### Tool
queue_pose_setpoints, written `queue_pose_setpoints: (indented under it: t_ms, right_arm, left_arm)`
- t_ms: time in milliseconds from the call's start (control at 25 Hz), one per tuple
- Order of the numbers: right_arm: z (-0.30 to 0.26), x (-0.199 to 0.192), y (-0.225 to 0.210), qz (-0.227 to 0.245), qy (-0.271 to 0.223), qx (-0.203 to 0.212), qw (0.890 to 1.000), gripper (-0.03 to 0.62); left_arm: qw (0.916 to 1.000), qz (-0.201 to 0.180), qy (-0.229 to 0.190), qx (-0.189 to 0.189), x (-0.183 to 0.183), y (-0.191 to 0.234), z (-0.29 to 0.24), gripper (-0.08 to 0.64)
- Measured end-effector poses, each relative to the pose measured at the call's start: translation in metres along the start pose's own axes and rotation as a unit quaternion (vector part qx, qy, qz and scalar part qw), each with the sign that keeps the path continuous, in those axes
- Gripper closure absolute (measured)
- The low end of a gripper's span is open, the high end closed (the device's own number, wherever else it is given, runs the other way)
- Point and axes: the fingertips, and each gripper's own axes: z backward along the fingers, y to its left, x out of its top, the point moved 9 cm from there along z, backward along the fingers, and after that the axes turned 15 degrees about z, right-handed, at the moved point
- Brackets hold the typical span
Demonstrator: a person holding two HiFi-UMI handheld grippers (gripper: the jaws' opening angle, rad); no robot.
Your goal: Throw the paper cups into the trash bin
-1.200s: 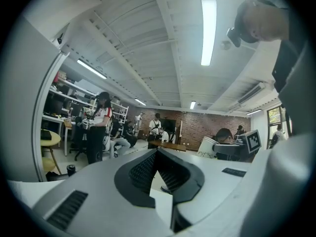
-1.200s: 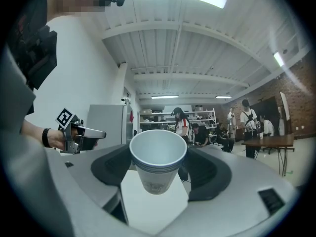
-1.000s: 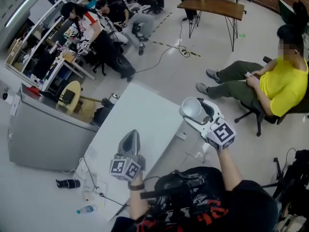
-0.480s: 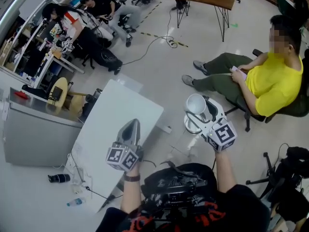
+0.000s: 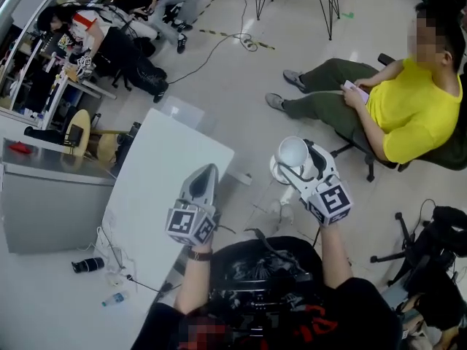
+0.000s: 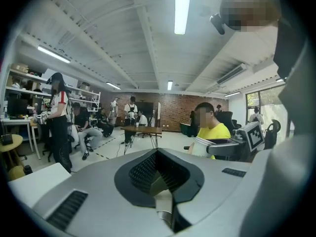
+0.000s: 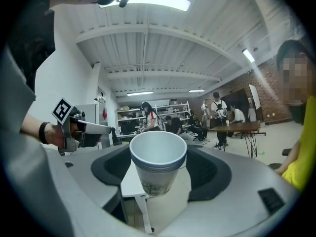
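A stack of white paper cups (image 5: pixel 292 153) stands upright between the jaws of my right gripper (image 5: pixel 295 163), which is shut on it, out past the table's right edge and above the floor. In the right gripper view the cups (image 7: pixel 158 158) fill the middle, mouth toward the camera, and the right gripper (image 7: pixel 158 184) clamps their sides. My left gripper (image 5: pixel 206 175) hovers over the right edge of the white table (image 5: pixel 157 188), jaws together and empty. The left gripper (image 6: pixel 159 157) shows nothing between its closed jaws. No trash bin is identifiable in any view.
A person in a yellow shirt (image 5: pixel 408 111) sits on a chair to the right, legs stretched over the floor. A grey cabinet (image 5: pixel 44 206) stands left of the table, with a bottle (image 5: pixel 111 298) and cables on the floor beside it. More people and desks are at the far left.
The whole scene has slid in the head view as the person shifted. The table now lies further left and lower. The right gripper still holds the cups, and the left gripper stays shut.
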Motion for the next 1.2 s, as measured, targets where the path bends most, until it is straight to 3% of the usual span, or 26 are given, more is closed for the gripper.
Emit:
queue_pose_setpoints:
  t_ms: [280,600,1040,1200]
  right_arm:
    - [-0.005,-0.036,-0.003,-0.003,0.040,-0.021,0.999,0.229]
    - [-0.029,-0.100,0.000,-0.026,0.097,-0.016,0.995,0.229]
    - [-0.068,-0.242,0.015,-0.064,0.165,-0.013,0.984,0.229]
    - [-0.086,-0.302,0.027,-0.078,0.187,-0.013,0.979,0.229]
  left_arm:
    - [0.9981,-0.021,0.051,-0.028,-0.025,0.000,-0.040,0.560]
    - [0.9949,-0.019,0.098,-0.016,-0.068,0.024,-0.083,0.560]
    - [0.9820,-0.013,0.186,-0.032,-0.153,0.057,-0.118,0.560]
    - [0.9790,0.007,0.203,-0.011,-0.194,0.082,-0.136,0.560]
